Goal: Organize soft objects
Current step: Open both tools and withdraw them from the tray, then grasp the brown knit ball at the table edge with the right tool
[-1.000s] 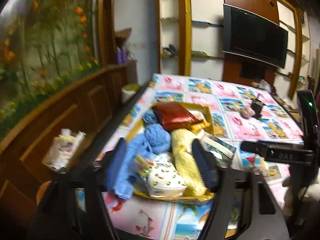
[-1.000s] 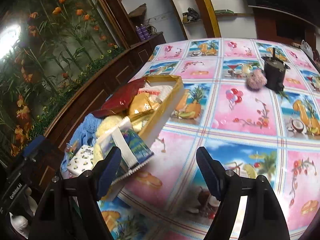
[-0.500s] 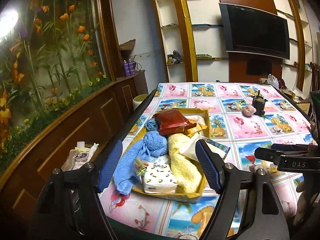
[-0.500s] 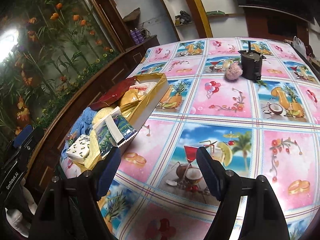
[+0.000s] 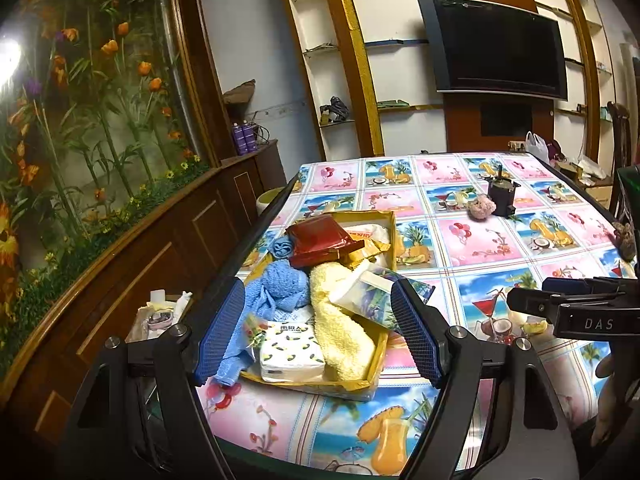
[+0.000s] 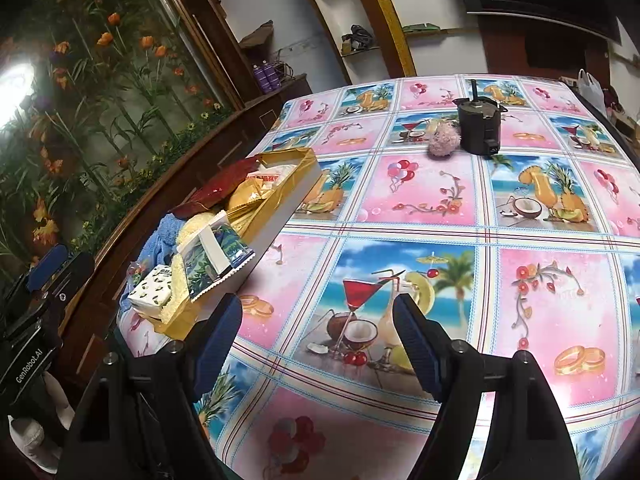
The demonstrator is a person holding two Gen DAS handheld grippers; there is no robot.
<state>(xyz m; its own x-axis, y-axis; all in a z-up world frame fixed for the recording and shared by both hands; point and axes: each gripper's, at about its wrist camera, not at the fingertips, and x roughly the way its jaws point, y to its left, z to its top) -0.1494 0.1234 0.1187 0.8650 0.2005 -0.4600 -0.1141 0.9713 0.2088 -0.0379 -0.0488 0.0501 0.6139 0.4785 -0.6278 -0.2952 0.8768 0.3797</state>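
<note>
Box (image 5: 382,354) heaped with towels and packets sits at bench (image 5: 480,248) left edge; left hand-held gripper (image 5: 318,334) and right hand-held gripper (image 6: 318,334) both released, empty.

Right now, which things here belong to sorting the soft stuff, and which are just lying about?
Job:
gold box
blue towel
yellow towel
tissue pack
pink pompom

Lying about:
black motor
television
purple bottles
</note>
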